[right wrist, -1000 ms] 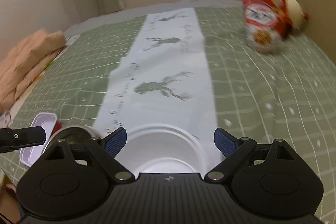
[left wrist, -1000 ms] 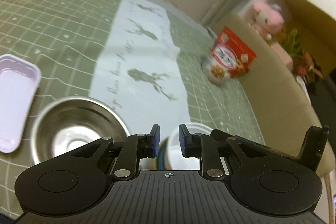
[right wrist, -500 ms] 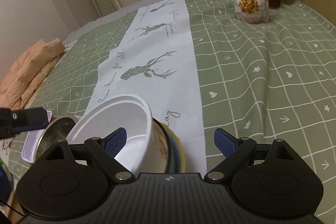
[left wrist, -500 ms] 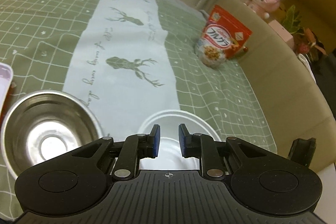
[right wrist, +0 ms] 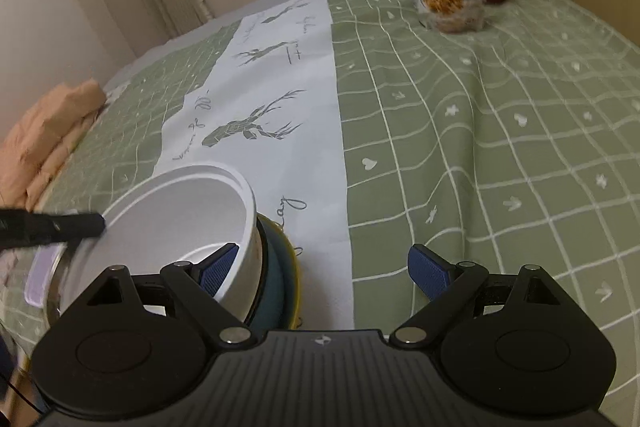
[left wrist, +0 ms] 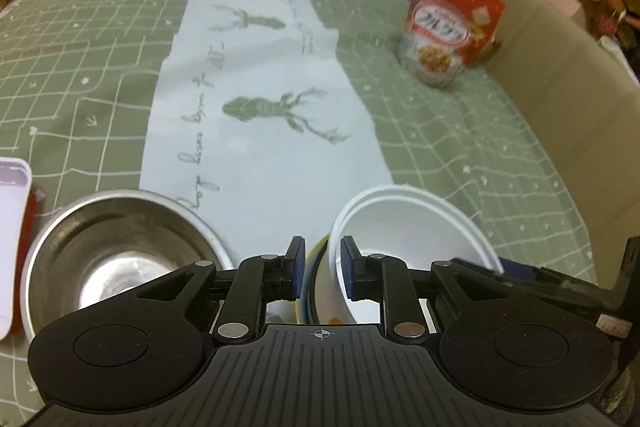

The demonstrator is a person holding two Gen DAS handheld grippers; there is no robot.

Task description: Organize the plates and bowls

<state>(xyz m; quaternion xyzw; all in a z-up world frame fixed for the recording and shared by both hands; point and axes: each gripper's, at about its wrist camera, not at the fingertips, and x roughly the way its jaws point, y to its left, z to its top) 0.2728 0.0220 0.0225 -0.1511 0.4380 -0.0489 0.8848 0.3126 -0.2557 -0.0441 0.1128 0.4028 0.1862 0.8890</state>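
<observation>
Two claws meet the tilted white bowl (left wrist: 404, 227): left claw (left wrist: 322, 267) pinches its rim at lower centre; right claw (right wrist: 320, 267) gapes, bowl at its left pad.

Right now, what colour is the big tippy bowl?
White. The bowl shows best in the right wrist view, tilted against a dark teal one.

Dim, warm indoor light from overhead in both my wrist views. Glare spot in the round stainless-steel bowl (left wrist: 116, 263). Red cereal bag (left wrist: 448, 27) is motion-smeared, print barely readable. Green grid-pattern tablecloth (right wrist: 500, 147) lines bow hard at the fisheye edges. Soft shadows, noisy image, peach cloth pile (right wrist: 48, 131) blurred.
</observation>
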